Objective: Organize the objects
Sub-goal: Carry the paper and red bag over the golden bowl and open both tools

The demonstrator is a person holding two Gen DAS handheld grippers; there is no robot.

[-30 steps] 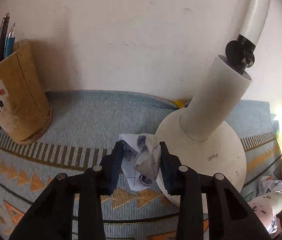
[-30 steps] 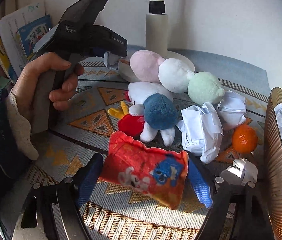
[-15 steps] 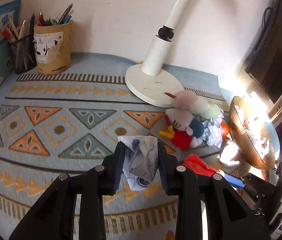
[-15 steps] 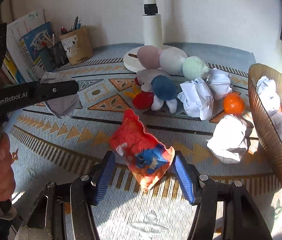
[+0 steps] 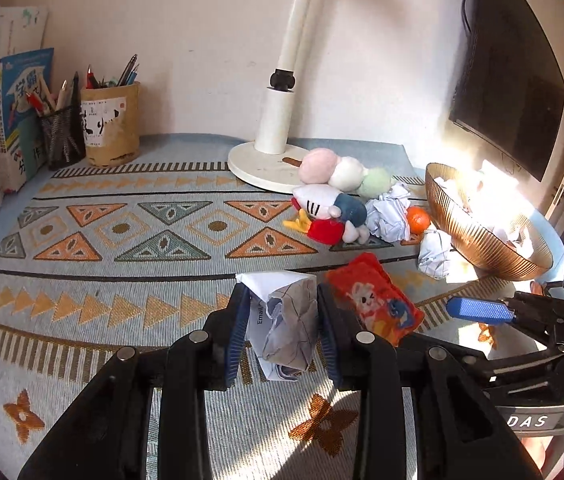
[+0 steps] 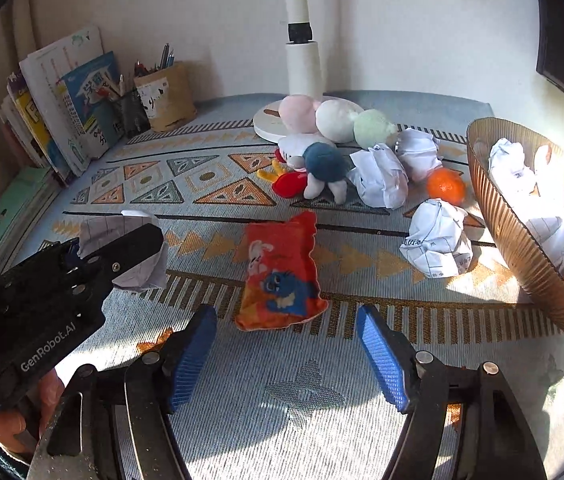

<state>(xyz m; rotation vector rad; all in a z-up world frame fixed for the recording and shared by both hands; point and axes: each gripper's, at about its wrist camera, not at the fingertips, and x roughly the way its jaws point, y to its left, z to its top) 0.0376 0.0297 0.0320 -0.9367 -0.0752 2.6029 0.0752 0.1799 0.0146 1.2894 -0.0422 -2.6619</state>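
Note:
My left gripper (image 5: 282,332) is shut on a crumpled paper ball (image 5: 283,326) and holds it above the patterned mat; the ball also shows in the right wrist view (image 6: 126,250). My right gripper (image 6: 287,356) is open and empty, just behind a red snack pouch (image 6: 278,272) that lies flat on the mat; the pouch also shows in the left wrist view (image 5: 373,302). A brown ribbed basket (image 6: 521,236) at the right holds several paper balls. Loose paper balls (image 6: 437,238) lie beside it.
Plush toys (image 6: 317,160) and an orange (image 6: 445,186) lie by the white lamp base (image 5: 256,164). Pen holders (image 5: 110,122) and books (image 6: 70,100) stand at the back left. A dark monitor (image 5: 509,76) hangs at the right.
My left gripper pulled back from the lamp base with the paper ball. My right gripper let go of the red pouch, which now lies on the mat, and drew back open.

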